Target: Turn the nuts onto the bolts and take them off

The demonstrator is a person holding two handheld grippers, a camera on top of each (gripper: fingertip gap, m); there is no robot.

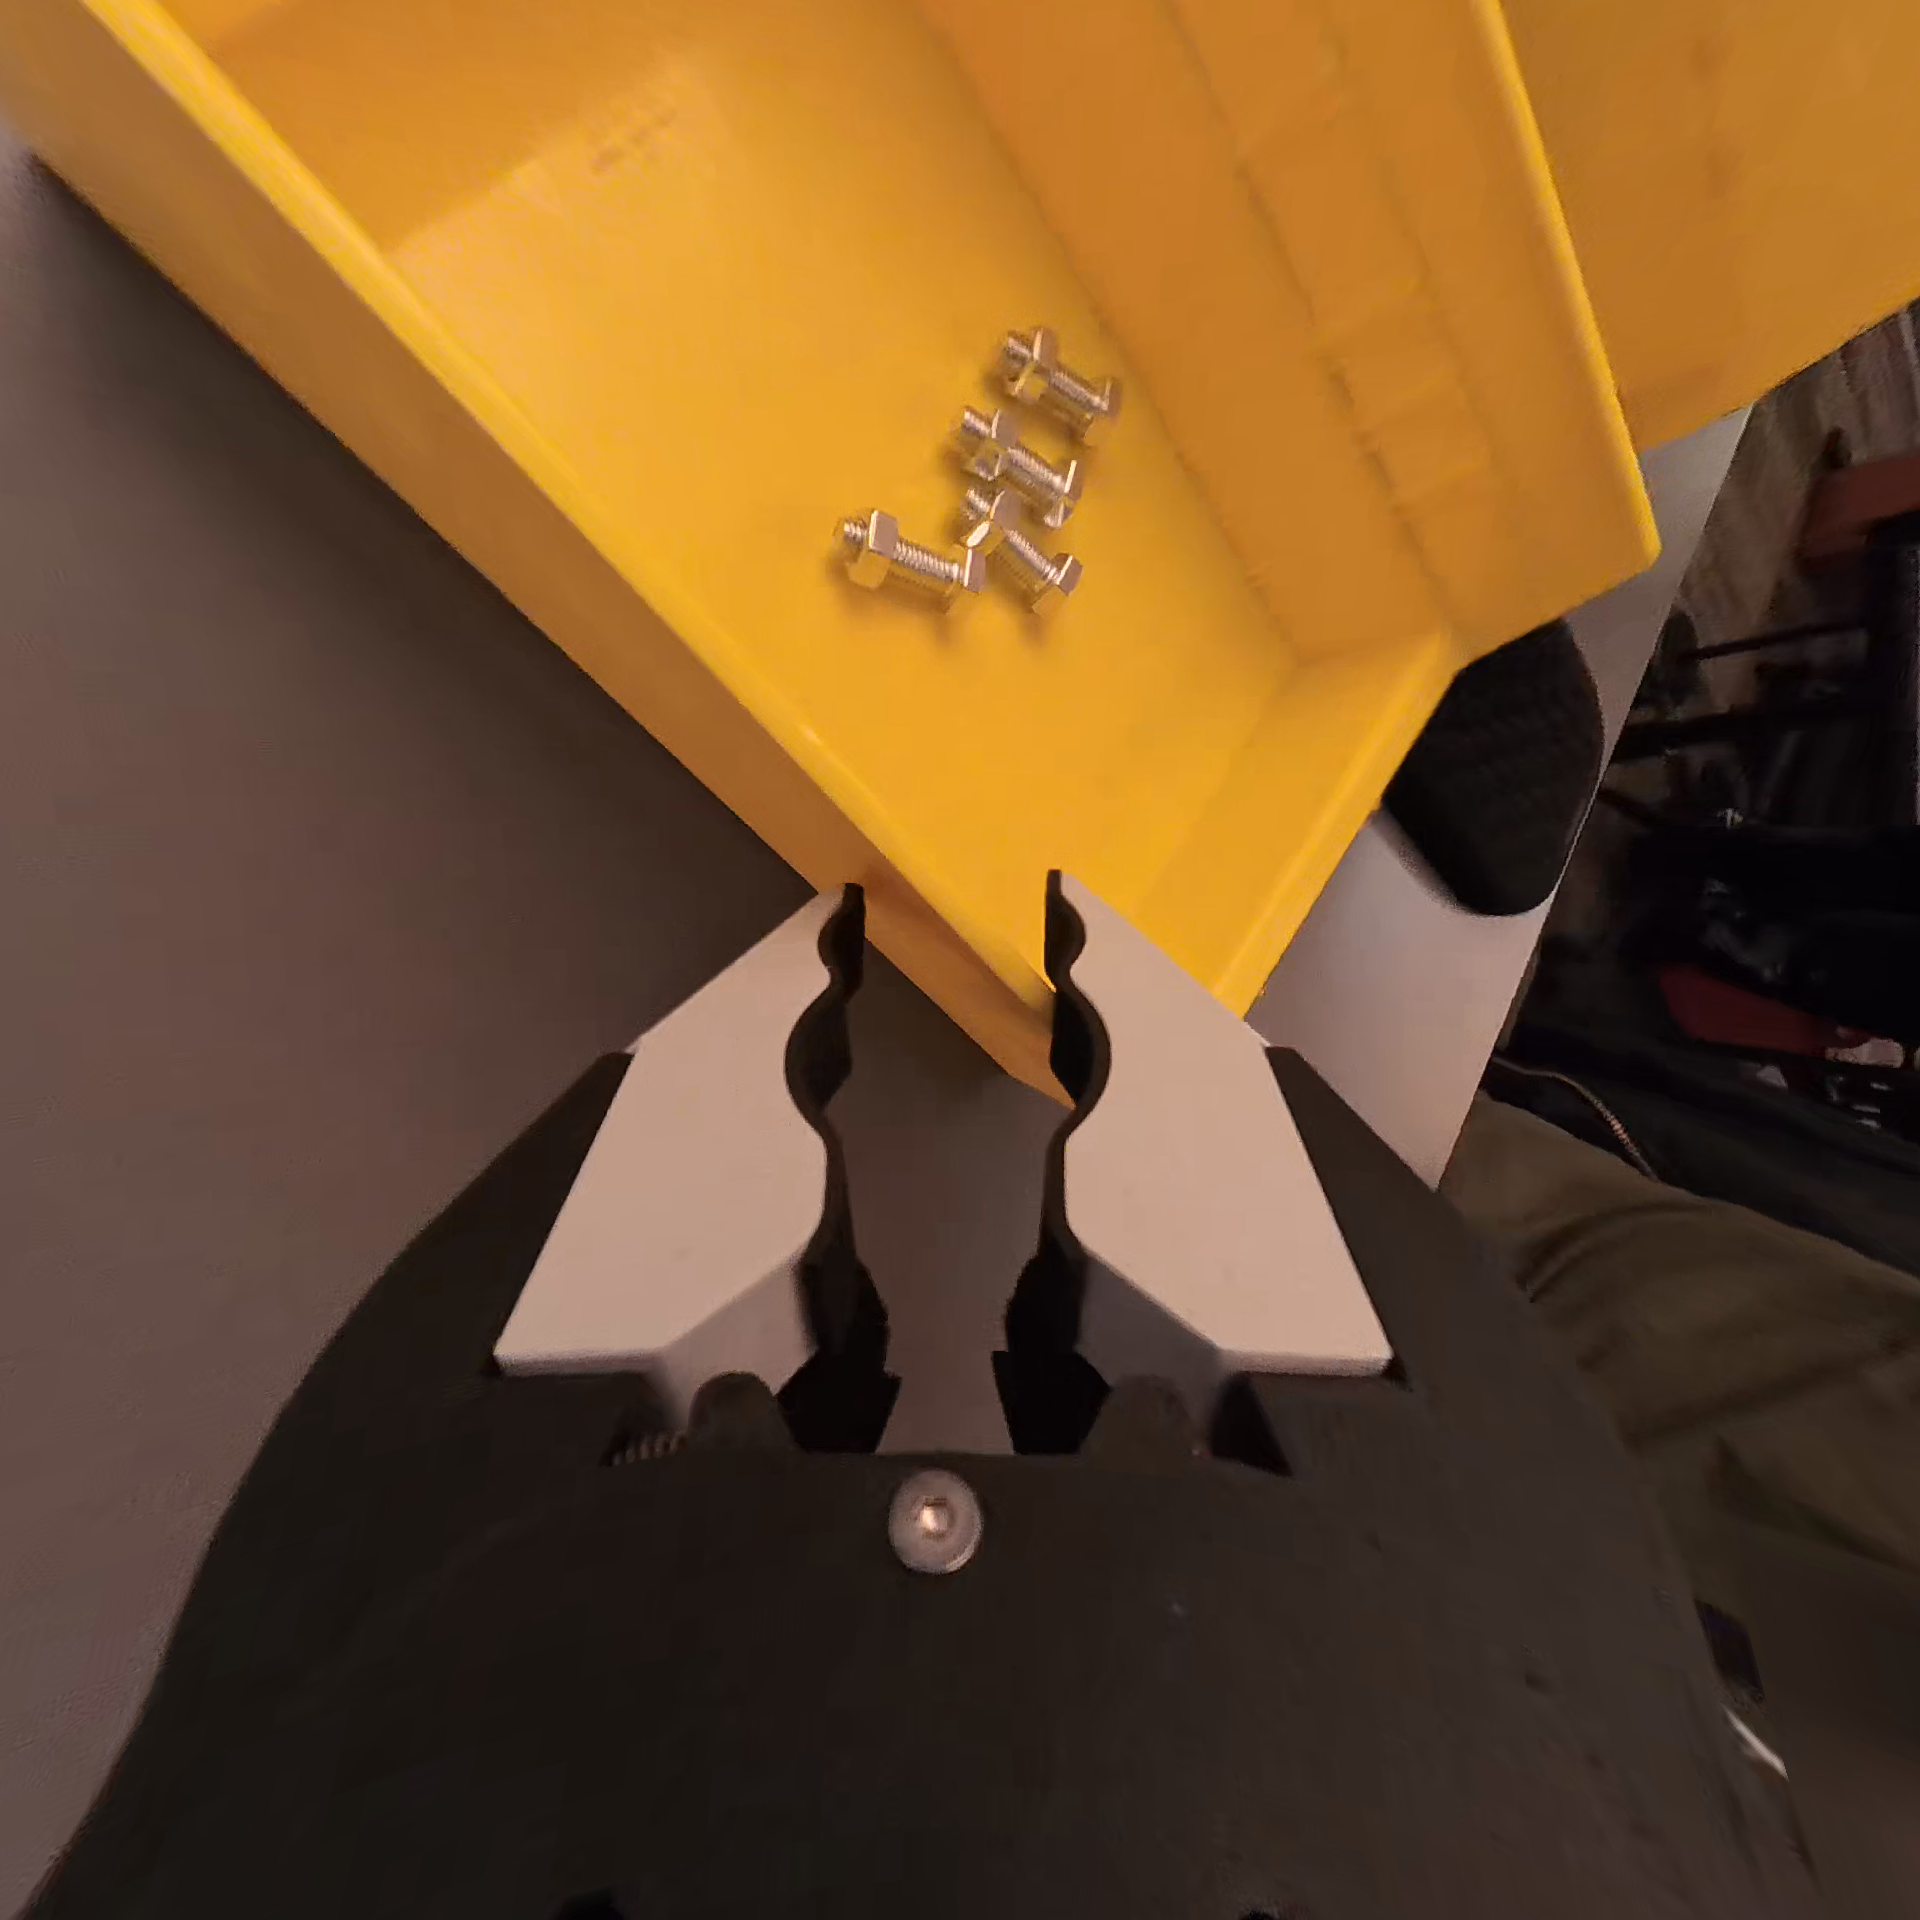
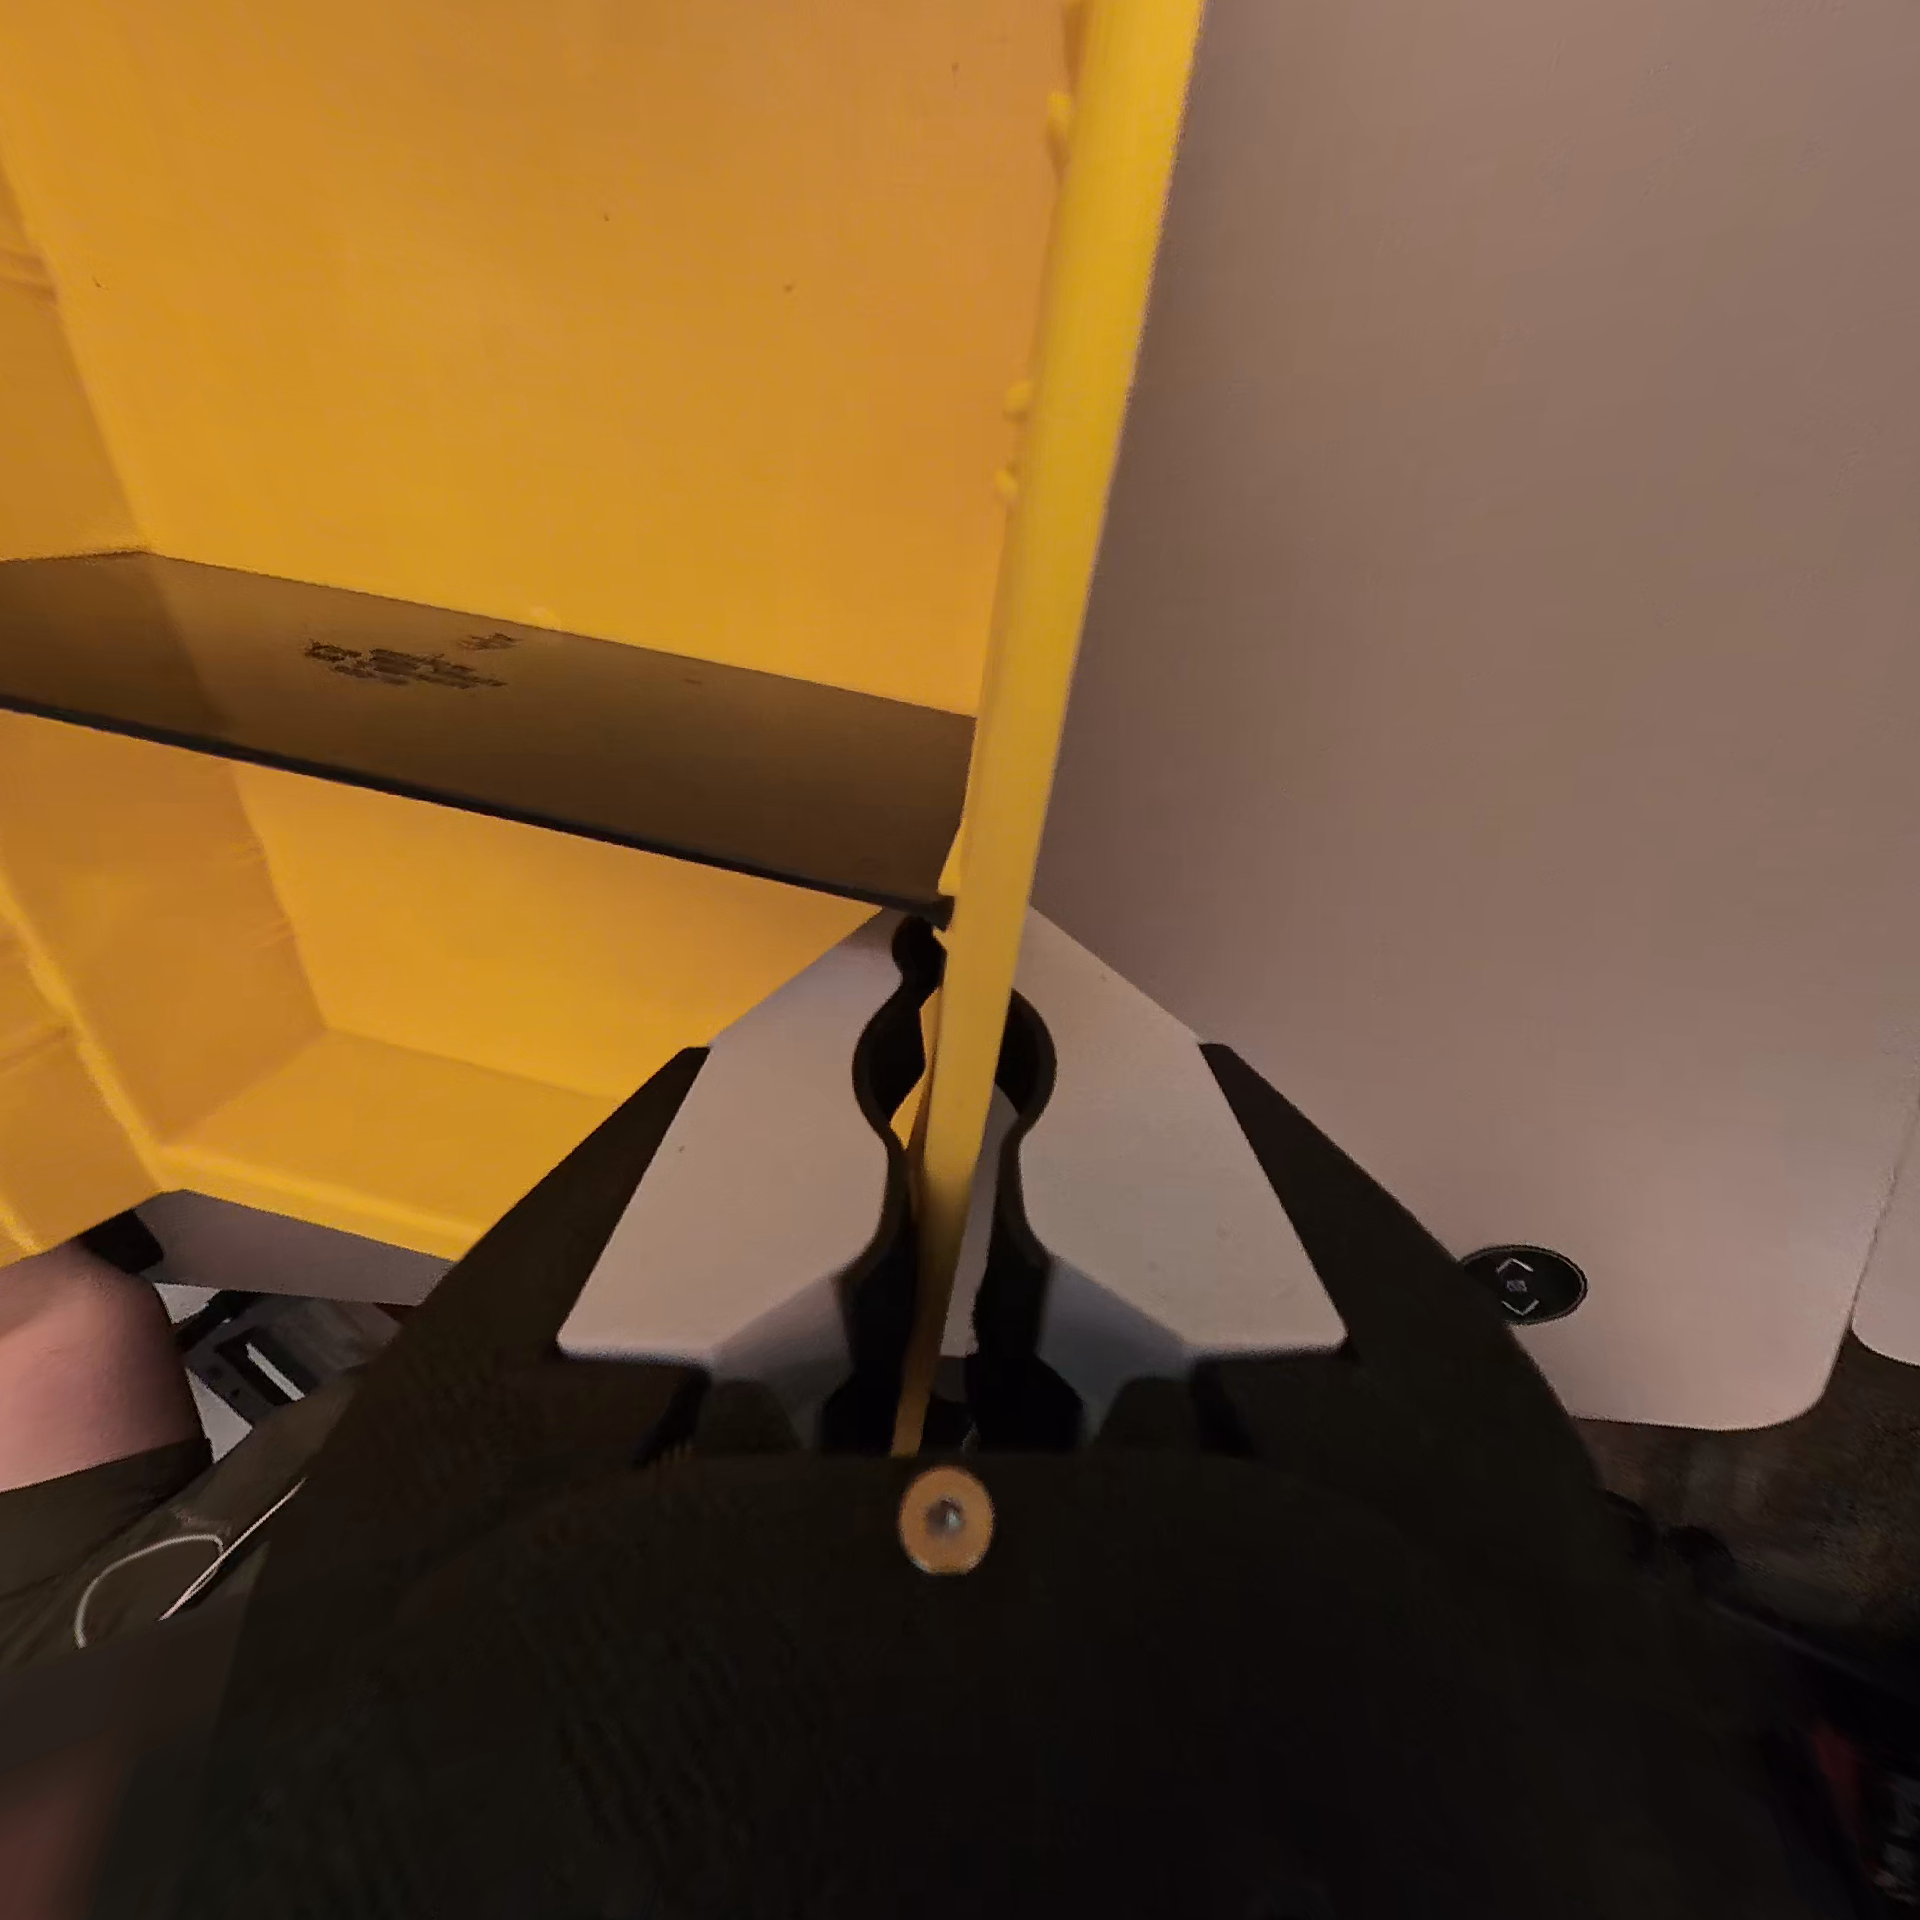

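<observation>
Several silver bolts with nuts on them (image 1: 1023,473) lie in a cluster on the floor of a yellow bin (image 1: 727,343), towards its near end. My left gripper (image 1: 954,899) is open and empty. Its fingertips sit at the bin's near corner, and the rim (image 1: 966,987) runs through the gap between the jaws. My right gripper (image 2: 966,935) is shut on the thin side wall (image 2: 1070,468) of a yellow bin with a black divider (image 2: 499,717) across it. No bolts show in the right wrist view.
A second yellow bin (image 1: 1714,156) stands at the upper right. A black textured rounded object (image 1: 1496,769) sits beside the first bin. The bins rest on a pale table (image 2: 1507,623) with a round control button (image 2: 1522,1283) at its edge. A person's olive-clad leg (image 1: 1714,1351) is close by. Some 45 cm of space lies between my two pairs of fingers.
</observation>
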